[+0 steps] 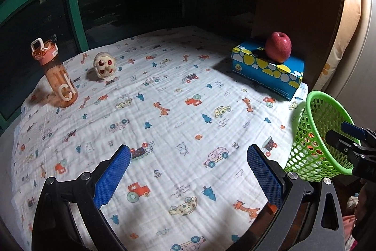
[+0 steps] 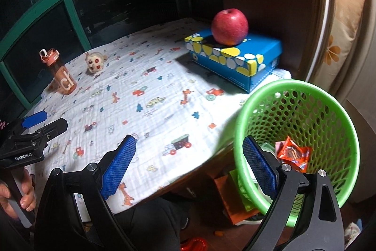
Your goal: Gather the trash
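Sitting tilted at the table's right edge, the green basket (image 2: 305, 109) holds an orange wrapper (image 2: 293, 154) and other scraps. The right gripper (image 2: 188, 166) hangs with its fingers spread wide, one blue pad (image 2: 258, 168) inside the basket's rim, nothing between them. The left gripper (image 1: 188, 178) hovers over the printed cloth (image 1: 178, 109), likewise spread and empty. Farther back, a red apple (image 2: 229, 27) rests on a blue box (image 2: 235, 58); an orange bottle (image 1: 56, 77) stands beside a small round toy (image 1: 104, 65).

Open left hand-held gripper (image 1: 188, 178) over printed cloth (image 1: 178, 95); green basket (image 1: 312, 157) at right edge.
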Available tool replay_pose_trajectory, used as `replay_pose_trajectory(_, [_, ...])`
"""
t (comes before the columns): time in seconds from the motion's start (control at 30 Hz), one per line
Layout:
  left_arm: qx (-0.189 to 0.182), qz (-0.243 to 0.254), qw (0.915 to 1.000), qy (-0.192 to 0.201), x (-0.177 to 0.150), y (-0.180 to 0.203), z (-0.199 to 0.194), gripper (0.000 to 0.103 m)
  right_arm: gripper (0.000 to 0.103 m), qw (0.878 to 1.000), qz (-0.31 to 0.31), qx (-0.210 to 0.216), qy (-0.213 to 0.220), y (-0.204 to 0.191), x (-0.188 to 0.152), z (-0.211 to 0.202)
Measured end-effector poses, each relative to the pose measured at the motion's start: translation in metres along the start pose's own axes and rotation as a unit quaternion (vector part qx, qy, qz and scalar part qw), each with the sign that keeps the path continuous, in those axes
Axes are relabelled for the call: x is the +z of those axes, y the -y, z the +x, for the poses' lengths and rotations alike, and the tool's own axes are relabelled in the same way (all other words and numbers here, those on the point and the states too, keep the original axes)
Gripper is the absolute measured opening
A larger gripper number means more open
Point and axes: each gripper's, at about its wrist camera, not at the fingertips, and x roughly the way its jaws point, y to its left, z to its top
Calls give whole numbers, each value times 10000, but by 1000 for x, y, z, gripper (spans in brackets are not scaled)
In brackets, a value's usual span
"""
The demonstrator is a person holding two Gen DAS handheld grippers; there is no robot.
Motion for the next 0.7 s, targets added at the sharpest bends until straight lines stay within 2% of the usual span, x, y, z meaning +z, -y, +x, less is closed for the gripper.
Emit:
replay_pose_trajectory(0.4, [487,-417,9979,-5,-23,-41,-13,96,93,9998,-180,105,34,-28,-2,1])
replay_pose_trajectory(0.7, [661,-654,9957,-37,-31,-57,-20,96,93,9995,-272,115,66,-40,-6,3])
